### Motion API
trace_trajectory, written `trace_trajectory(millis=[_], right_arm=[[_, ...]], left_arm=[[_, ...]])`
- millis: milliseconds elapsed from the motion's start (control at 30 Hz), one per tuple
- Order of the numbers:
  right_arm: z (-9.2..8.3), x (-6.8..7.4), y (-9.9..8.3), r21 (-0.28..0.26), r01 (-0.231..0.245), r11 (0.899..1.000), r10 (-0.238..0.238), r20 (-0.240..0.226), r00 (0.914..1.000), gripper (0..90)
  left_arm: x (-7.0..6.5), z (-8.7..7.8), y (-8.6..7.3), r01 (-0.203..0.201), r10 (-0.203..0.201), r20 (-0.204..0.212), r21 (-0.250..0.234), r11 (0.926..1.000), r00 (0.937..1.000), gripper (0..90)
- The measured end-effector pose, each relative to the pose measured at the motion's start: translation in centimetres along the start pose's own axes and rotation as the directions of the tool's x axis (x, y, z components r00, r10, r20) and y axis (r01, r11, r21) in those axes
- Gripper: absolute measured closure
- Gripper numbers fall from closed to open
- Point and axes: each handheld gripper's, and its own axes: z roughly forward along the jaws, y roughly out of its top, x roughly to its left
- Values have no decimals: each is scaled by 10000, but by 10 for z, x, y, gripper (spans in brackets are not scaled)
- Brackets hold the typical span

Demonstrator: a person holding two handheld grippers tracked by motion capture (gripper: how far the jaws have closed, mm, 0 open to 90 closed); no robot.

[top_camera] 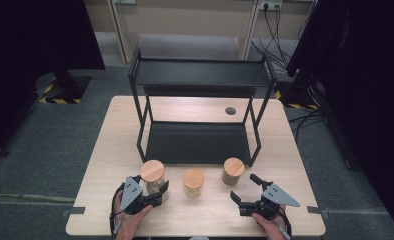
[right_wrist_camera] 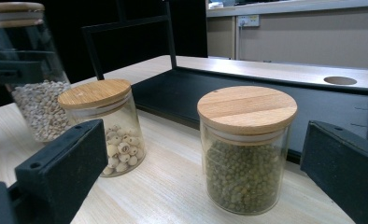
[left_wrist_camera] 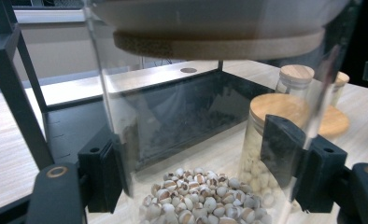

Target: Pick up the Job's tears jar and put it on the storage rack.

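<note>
Left claw pinched the left grain jar on the worktop; right claw spread; all three jars remained off the rack

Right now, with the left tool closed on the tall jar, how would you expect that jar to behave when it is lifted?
The tall jar looks like rigid clear glass, so probably slippery and breakable. It is barely filled, so likely light for its size. The left tool grips low, so it might tilt.

Each gripper, the left gripper and the right gripper, is black with a grey three-cornered plate on top. Its blocky jaws carry small round screw holes. A black cable trails behind each.
</note>
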Motion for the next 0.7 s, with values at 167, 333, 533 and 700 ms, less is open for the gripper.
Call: trace_trajectory(millis=[167, 333, 533, 700], right_arm=[[0, -1, 0, 23, 5, 10000, -4, -47, 10000, 13], [1, 0, 0, 62, 10, 10000, -9, -93, 10000, 15], [2, 0, 0, 88, 2, 10000, -1, -146, 9999, 15], [2, 0, 0, 69, -18, 10000, 19, -131, 9999, 15]], left_arm=[[0, 7, 5, -140, 140, -12, 43, 9999, 9999, 247], [2, 12, 10, -186, 186, 22, 66, 9998, 9998, 248], [4, 19, 16, -184, 185, -27, 124, 9998, 9998, 248], [6, 26, 22, -217, 218, -57, 65, 9997, 9997, 248]])
